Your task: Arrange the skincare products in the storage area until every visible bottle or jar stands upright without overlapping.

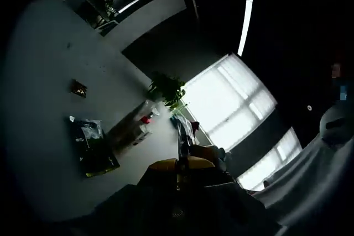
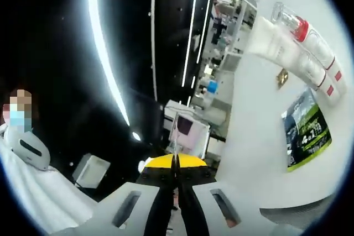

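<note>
In the left gripper view the left tongs (image 1: 178,176) rise from the bottom with their jaws pressed together on nothing, aimed up and across the room at a bright window (image 1: 229,100) and a potted plant (image 1: 166,88) rather than at any work surface. A pale wall (image 1: 50,81) carries a dark poster (image 1: 94,147). No skincare bottle or jar can be made out here, so where the products lie and which way their long axes run cannot be told.

In the right gripper view the right tongs (image 2: 176,176) are likewise closed and empty, pointing at distant shelving (image 2: 218,42) under ceiling light strips (image 2: 105,59). A green-and-black poster (image 2: 307,128) and pale tubes with red caps (image 2: 310,42) are fixed on a white wall (image 2: 254,114); they look like wall fittings, not the task's products, though I cannot be sure.

The risk, as I judge it, is reaching down blind: with both cameras off the storage area, shut tongs could knock a bottle over on the tabletop or push one against its neighbour.
</note>
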`<state>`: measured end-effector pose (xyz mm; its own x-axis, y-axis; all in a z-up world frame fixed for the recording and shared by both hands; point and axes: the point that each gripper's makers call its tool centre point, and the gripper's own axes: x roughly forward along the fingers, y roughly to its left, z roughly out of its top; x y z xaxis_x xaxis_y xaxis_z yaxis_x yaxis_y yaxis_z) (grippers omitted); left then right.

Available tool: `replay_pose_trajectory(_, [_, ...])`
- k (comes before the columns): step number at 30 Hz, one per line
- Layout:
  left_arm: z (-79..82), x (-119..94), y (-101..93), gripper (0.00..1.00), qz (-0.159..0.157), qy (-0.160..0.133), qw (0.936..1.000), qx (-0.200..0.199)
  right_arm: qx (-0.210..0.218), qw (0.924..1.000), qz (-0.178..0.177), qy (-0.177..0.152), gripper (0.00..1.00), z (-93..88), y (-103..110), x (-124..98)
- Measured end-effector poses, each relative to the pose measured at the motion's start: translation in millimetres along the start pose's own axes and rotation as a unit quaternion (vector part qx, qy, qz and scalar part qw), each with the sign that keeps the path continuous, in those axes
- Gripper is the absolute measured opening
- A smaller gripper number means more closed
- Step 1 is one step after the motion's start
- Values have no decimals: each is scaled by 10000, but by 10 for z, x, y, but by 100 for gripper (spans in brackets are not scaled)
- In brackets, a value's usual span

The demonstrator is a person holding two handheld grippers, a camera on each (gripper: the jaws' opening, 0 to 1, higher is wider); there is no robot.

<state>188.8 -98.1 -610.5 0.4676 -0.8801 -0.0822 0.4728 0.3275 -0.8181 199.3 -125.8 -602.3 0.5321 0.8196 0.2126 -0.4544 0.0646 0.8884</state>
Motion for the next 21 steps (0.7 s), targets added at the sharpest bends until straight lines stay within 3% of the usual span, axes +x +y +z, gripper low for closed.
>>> replay_pose_trajectory(5, [34, -29, 7, 0, 67, -253, 9996, -125, 24, 10000, -52, -36, 1, 2, -18, 0])
replay_pose_trajectory(12, [12, -89, 53, 0, 145, -367, 9986, -345, -419, 9988, -193, 150, 3, -70, -20, 28])
replay_pose_trajectory(17, [17, -149, 86, 0, 155, -497, 9975, -479, -786, 9959, -234, 383, 31, -147, 3, 70])
replay_pose_trajectory(21, [-2, -184, 116, 0, 161, -592, 9962, -618, -983, 9930, -261, 592, 43, -213, 6, 99])
